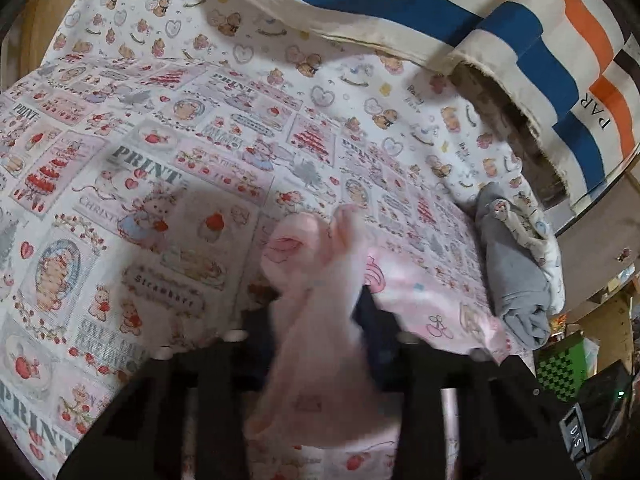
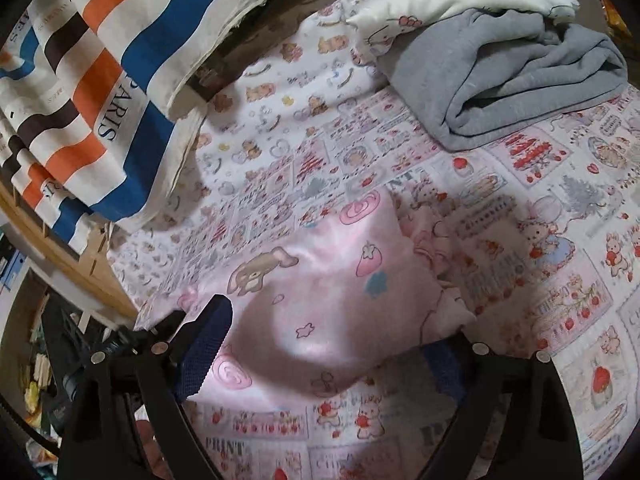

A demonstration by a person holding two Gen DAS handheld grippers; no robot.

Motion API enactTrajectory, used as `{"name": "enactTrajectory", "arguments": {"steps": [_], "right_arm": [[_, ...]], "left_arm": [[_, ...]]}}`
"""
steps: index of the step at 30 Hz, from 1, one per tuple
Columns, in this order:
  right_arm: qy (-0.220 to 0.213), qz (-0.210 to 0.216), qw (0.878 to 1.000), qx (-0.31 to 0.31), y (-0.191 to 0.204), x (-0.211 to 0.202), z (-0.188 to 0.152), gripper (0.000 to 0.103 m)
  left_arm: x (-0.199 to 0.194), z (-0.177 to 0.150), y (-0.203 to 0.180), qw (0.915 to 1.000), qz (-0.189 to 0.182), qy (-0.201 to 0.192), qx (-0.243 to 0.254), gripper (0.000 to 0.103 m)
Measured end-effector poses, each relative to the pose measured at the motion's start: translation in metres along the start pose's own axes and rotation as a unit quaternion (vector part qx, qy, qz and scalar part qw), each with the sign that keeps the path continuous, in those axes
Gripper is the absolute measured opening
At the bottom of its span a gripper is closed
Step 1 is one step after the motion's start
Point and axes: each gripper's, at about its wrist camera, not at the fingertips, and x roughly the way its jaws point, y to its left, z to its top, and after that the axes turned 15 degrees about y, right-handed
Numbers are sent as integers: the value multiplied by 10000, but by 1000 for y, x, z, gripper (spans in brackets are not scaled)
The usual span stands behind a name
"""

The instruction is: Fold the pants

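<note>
Pants point(image 2: 336, 280), pink, lie on the bed point(image 2: 520, 208), one end lifted in the left tongs point(image 1: 320, 320), clamped on the cloth. Right tongs point(image 2: 320, 356) gape wide, holding nothing. Folding looks barely begun.

pants point(image 2: 320, 280) on bedsheet point(image 2: 540, 240), sweatshirt point(image 2: 512, 80) behind, towel point(image 2: 120, 80) far left

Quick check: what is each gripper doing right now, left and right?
Left gripper: shut on the pale pink cartoon-print pants, a bunch of fabric lifted between its fingers.
Right gripper: open, jaws spread over the pants, holding nothing.
</note>
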Motion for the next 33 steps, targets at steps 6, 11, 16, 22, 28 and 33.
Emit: {"name": "enactTrajectory", "arguments": {"steps": [6,11,16,22,28,33], "right_arm": [[-28,-373,9979,-521,12,5,0,20],[-160,-228,9919,-1241,32,-19,-14,16],[-253,-373,9785,-2013,64,-51,-60,16],[-448,-718,9790,-1855,68,-54,-110,16],[-508,-1431,9719,-1800,59,-39,-127,30],[-808,-1742,9681,-1610,46,-50,-124,78]], "left_arm": [[-12,-6,-18,9972,320,-252,620,11],[-49,-23,-37,9837,814,-796,1392,9],[-80,-51,-32,9762,1069,-757,1731,10],[-81,-84,-10,9744,1359,-725,1640,11],[-75,-98,-3,9671,1554,-812,1842,17],[-73,-108,1,9695,1428,-894,1781,58]]}}
